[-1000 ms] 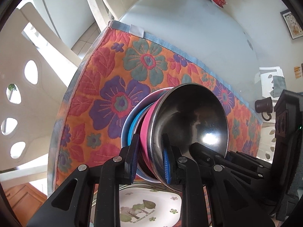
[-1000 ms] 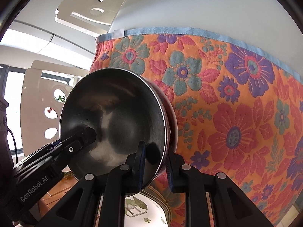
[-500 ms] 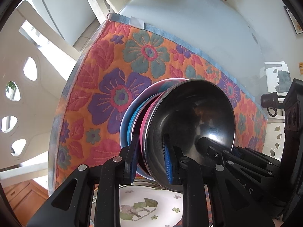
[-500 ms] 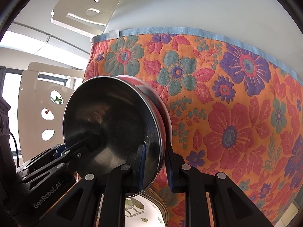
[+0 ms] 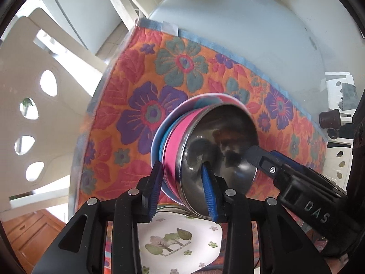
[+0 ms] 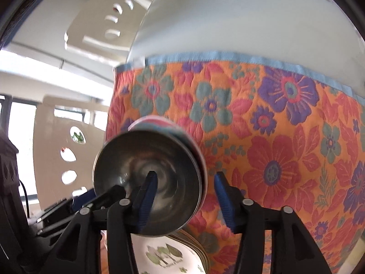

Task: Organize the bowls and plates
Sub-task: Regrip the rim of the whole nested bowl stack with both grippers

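Chairs of cream plastic with oval cut-outs (image 5: 29,114) stand at the left, beside a round grey-white table (image 5: 251,34). An orange quilted floral mat with a blue border (image 5: 141,86) covers the table's near part. At the far right edge sits a small dark brown mug (image 5: 329,119), with a red-and-white object near the far rim, too small to identify.

The stack of nested bowls, shiny steel inside pink, blue and pale ones (image 5: 205,146), is tipped on its side above the mat. The left gripper (image 5: 182,189) is clamped on its rim, one blue pad outside, one inside. In the right wrist view the right gripper (image 6: 184,198) has its jaws apart, straddling the rim without pressing; that view is blurred.

A white plate printed with trees (image 5: 180,244) lies below, partly hidden by the fingers.
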`<action>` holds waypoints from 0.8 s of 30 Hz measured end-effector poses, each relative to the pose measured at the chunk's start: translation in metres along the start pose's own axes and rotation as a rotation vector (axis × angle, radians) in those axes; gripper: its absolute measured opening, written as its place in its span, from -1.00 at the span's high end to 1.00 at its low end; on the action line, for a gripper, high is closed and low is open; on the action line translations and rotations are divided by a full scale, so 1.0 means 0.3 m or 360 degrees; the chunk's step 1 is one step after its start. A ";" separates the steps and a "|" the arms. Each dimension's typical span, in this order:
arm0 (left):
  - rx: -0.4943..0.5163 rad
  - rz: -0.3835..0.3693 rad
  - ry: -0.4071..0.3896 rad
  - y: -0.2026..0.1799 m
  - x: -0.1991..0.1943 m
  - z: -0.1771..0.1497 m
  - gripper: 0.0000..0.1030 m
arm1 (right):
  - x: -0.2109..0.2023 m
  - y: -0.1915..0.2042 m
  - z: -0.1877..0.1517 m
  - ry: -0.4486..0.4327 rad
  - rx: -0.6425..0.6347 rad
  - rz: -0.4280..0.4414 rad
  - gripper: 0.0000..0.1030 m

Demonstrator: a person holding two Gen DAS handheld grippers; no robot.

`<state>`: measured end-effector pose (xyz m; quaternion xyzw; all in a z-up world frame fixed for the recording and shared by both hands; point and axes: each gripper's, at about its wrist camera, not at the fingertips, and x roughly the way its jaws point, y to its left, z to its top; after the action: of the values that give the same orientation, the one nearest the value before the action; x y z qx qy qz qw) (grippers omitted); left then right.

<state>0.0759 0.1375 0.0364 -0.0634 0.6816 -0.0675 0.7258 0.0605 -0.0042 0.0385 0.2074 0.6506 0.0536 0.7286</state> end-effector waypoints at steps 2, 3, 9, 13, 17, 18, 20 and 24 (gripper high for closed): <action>-0.0010 -0.0011 -0.0009 0.004 -0.012 0.007 0.05 | -0.011 -0.008 0.008 -0.0005 0.0001 0.0024 0.03; -0.0024 0.0006 -0.0010 0.010 -0.014 0.012 -0.24 | -0.017 -0.012 0.009 -0.0013 0.0004 0.0017 0.03; -0.0086 -0.0032 -0.0020 0.059 -0.015 0.024 -0.42 | -0.015 -0.061 0.014 0.0002 0.0036 0.0032 -0.04; -0.0084 -0.0060 0.0009 0.072 0.029 0.031 -0.42 | 0.028 -0.068 0.006 0.0066 -0.0001 0.0030 -0.08; -0.0096 -0.0076 0.0064 0.079 0.085 0.031 -0.41 | 0.093 -0.070 -0.002 0.0092 0.0019 -0.0033 -0.13; -0.0101 -0.0085 0.0075 0.080 0.099 0.031 -0.41 | 0.108 -0.074 -0.005 0.0103 0.0037 -0.0020 -0.13; -0.0097 -0.0097 0.0086 0.081 0.119 0.029 -0.41 | 0.129 -0.078 -0.009 0.0120 0.0051 0.0003 -0.13; -0.0090 -0.0126 0.0098 0.085 0.155 0.031 -0.41 | 0.146 -0.091 -0.002 0.0100 0.0064 0.0019 -0.13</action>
<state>0.0883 0.1540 -0.0133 -0.1086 0.7023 -0.0789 0.6991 0.0613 -0.0136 -0.0124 0.2242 0.6728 0.0514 0.7031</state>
